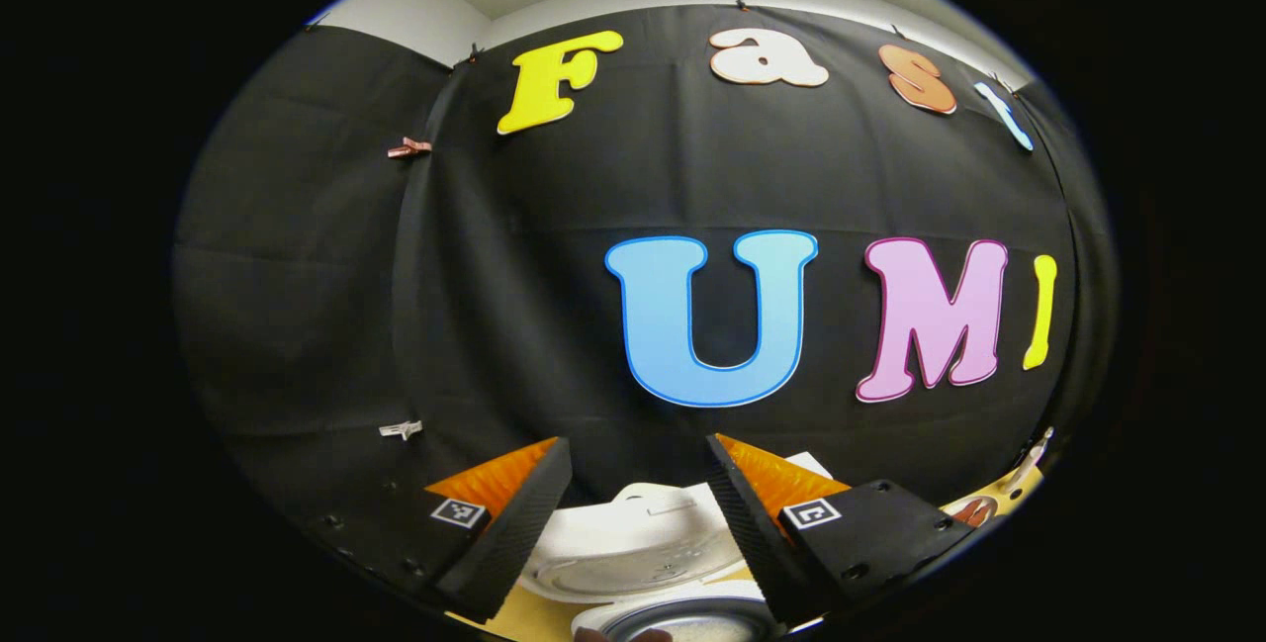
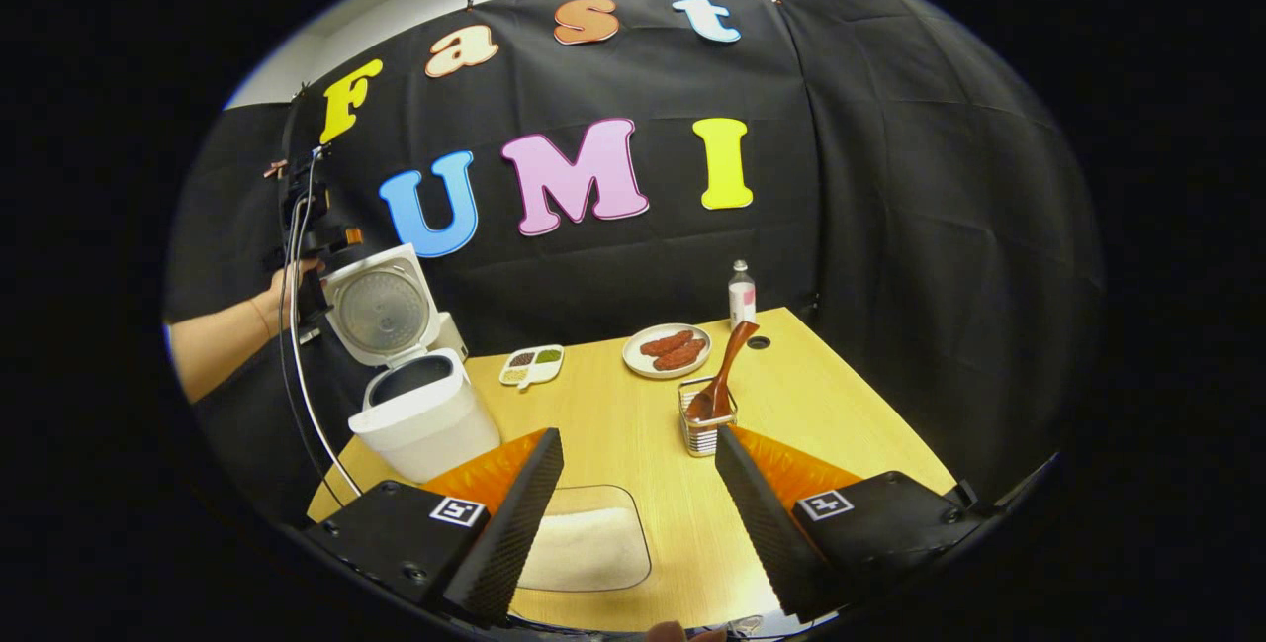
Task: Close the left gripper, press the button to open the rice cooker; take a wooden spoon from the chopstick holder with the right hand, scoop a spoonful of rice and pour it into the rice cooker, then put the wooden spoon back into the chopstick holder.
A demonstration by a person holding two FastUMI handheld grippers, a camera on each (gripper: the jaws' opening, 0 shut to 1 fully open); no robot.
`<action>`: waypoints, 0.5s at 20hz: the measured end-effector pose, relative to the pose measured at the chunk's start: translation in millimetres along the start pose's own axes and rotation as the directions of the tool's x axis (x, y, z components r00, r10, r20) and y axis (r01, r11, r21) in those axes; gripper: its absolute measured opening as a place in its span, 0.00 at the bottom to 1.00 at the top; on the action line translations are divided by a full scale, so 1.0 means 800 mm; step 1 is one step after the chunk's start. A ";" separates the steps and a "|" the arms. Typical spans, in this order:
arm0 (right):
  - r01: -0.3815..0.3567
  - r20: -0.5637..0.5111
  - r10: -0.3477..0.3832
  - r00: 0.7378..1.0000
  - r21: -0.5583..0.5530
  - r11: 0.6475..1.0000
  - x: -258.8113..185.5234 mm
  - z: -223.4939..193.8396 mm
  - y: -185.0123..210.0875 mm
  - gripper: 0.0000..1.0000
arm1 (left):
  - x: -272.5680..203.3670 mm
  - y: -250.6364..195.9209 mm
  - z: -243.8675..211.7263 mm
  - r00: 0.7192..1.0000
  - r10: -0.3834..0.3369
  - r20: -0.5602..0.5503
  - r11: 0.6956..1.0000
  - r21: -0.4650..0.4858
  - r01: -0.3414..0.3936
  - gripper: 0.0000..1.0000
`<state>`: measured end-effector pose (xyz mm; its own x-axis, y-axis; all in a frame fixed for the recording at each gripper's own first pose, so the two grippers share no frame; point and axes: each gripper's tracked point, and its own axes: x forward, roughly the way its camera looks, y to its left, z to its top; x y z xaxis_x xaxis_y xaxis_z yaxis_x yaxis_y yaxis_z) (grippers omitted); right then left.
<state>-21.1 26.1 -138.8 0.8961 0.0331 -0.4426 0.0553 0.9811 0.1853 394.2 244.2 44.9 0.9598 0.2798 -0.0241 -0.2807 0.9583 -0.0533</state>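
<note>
The white rice cooker (image 2: 420,414) stands at the table's left edge with its lid (image 2: 381,306) swung up. In the left gripper view the lid (image 1: 633,533) and the pot rim (image 1: 682,622) lie below my left gripper (image 1: 638,469), which is open with nothing between its fingers. A hand holds that left gripper (image 2: 302,227) up behind the lid. The wooden spoon (image 2: 727,365) leans in the wire chopstick holder (image 2: 704,424), just beyond my right gripper (image 2: 638,464), which is open with nothing in it. A clear tray of rice (image 2: 584,548) sits under the right gripper.
A plate of sausages (image 2: 668,350), a small divided dish (image 2: 531,363) and a bottle (image 2: 742,294) stand toward the back of the wooden table (image 2: 821,405). A cable (image 2: 297,365) hangs down left of the cooker. Black cloth walls close in behind and to the right.
</note>
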 end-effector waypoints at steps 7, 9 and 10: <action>0.028 -0.027 -0.028 0.999 0.025 0.999 -0.001 -0.009 -0.022 0.99 | 0.009 0.008 -0.051 0.990 0.016 -0.143 0.997 -0.069 -0.026 0.96; 0.030 -0.026 -0.029 0.999 0.032 0.999 0.001 -0.007 -0.027 0.99 | -0.007 0.002 -0.055 0.987 0.012 -0.158 0.997 -0.074 -0.024 0.97; 0.029 -0.026 -0.028 0.999 0.036 0.999 0.002 -0.006 -0.030 0.99 | -0.016 -0.002 -0.060 0.988 0.009 -0.156 0.999 -0.050 -0.017 0.98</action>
<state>-22.8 3.1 -148.4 0.8827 0.0100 -0.4699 0.0973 0.9742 0.2035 382.0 236.4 -2.7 0.9441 0.2760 -0.1805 -0.2972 0.9493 -0.1029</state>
